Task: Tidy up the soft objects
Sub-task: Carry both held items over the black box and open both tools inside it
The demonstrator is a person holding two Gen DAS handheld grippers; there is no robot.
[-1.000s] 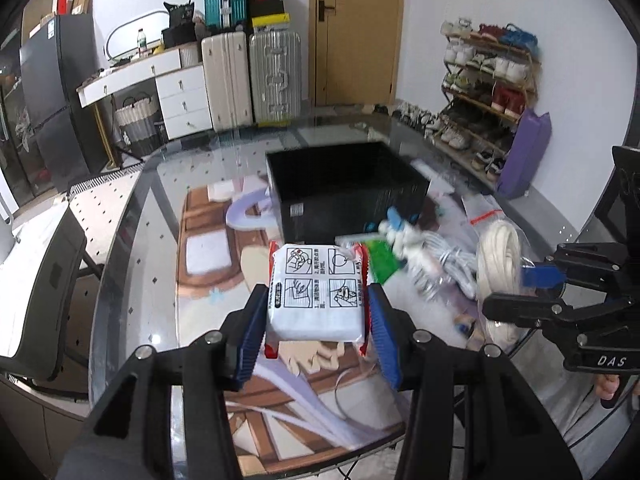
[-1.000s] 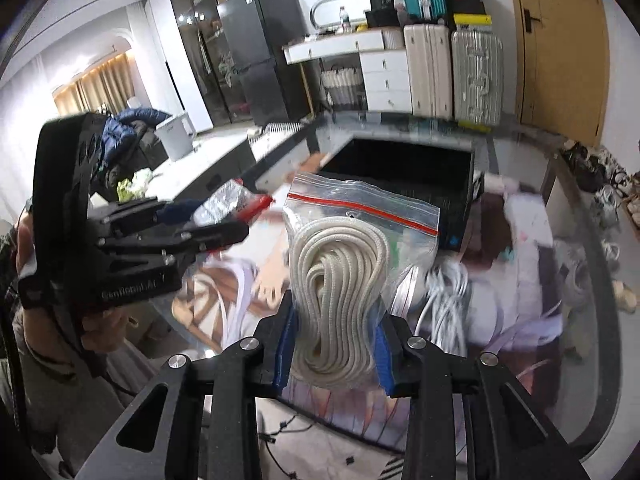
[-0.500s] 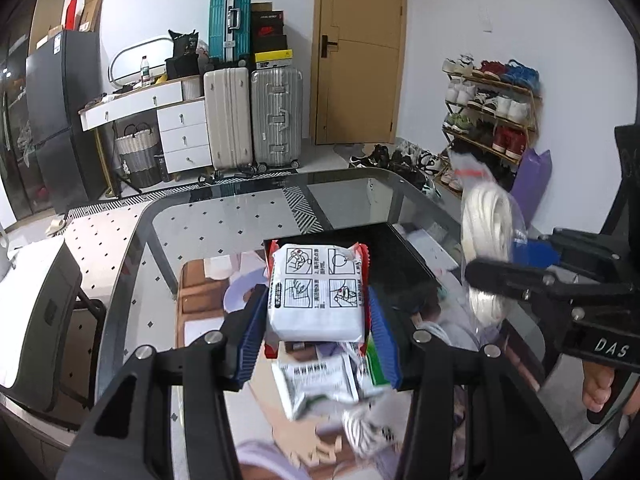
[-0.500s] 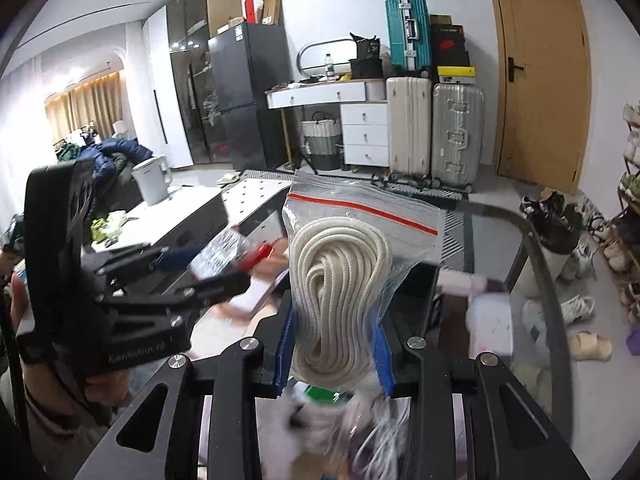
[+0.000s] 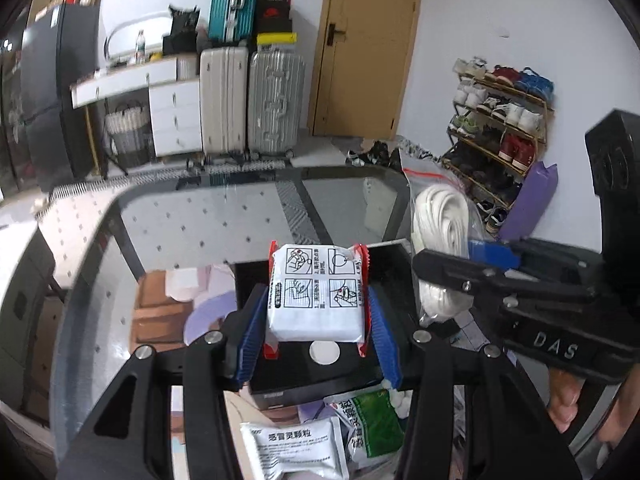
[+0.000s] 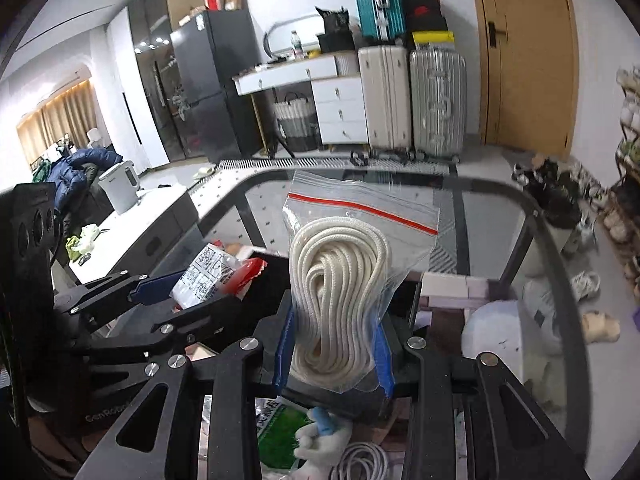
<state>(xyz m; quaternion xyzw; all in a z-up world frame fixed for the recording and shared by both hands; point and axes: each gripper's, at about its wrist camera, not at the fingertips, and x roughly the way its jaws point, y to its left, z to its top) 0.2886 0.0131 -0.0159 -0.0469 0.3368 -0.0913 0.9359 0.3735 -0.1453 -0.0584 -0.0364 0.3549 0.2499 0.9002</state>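
My left gripper point(image 5: 316, 316) is shut on a white soft packet with red ends point(image 5: 317, 294) and holds it above the open black box point(image 5: 384, 276) on the glass table. My right gripper point(image 6: 332, 344) is shut on a clear zip bag of coiled white rope point(image 6: 340, 292), also held over the black box point(image 6: 276, 268). The rope bag shows at the right of the left wrist view point(image 5: 440, 220). The packet shows at the left of the right wrist view point(image 6: 208, 276).
A grey packet point(image 5: 296, 452) and a green packet point(image 5: 372, 420) lie on the table in front of the box, with a white cable point(image 6: 360, 460) and a small white-and-blue toy point(image 6: 320, 436). The glass table's rim point(image 6: 560, 240) curves beyond. Suitcases point(image 5: 248, 100) stand by the wall.
Both grippers have risen and moved forward with their loads, from in front of the black box to above it. The loose packets now lie below and behind the fingers.
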